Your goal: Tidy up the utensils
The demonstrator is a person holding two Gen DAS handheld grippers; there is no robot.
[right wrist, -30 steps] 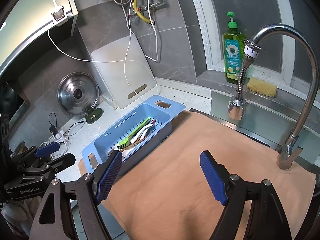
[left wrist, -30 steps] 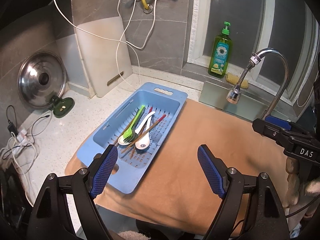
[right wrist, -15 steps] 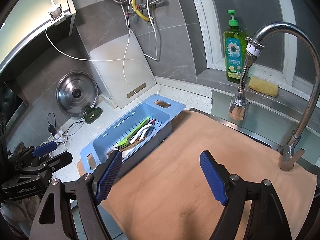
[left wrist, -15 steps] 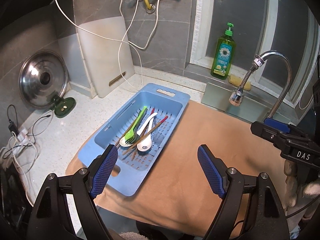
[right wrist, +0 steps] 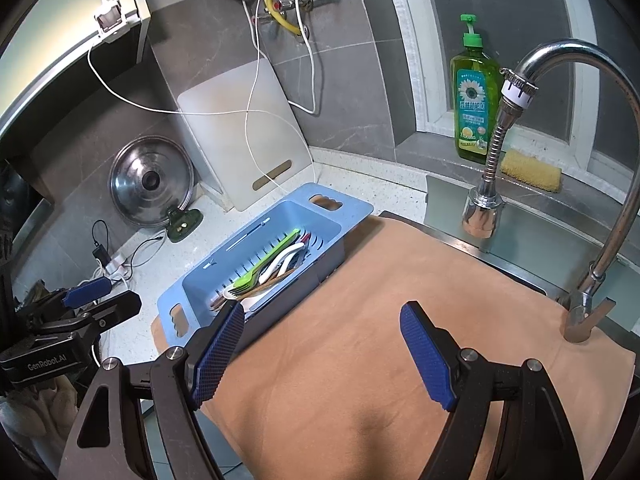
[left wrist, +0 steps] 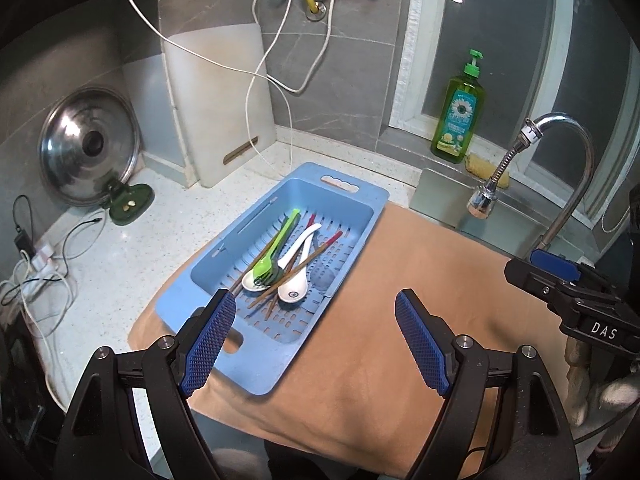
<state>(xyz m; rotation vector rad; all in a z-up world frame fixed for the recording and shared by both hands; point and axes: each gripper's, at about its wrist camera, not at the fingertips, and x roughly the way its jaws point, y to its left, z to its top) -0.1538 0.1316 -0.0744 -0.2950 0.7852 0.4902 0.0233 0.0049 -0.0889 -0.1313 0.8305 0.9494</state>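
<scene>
A blue slotted drain basket lies on the counter, half on a tan mat. Inside it lie a light green fork, a dark green fork, two white ceramic spoons and several brown chopsticks with red tips. My left gripper hovers open above the basket's near end and the mat, holding nothing. My right gripper hangs open over the mat, to the right of the basket, also empty.
A chrome faucet arches over the mat's right side, with a green soap bottle and yellow sponge on the sill. A white cutting board and steel lid lean on the wall. Cables lie at left.
In the left wrist view the basket has slid slightly right and lower as the view shifted a little. Both grippers stay open and empty; the utensils lie as before.
</scene>
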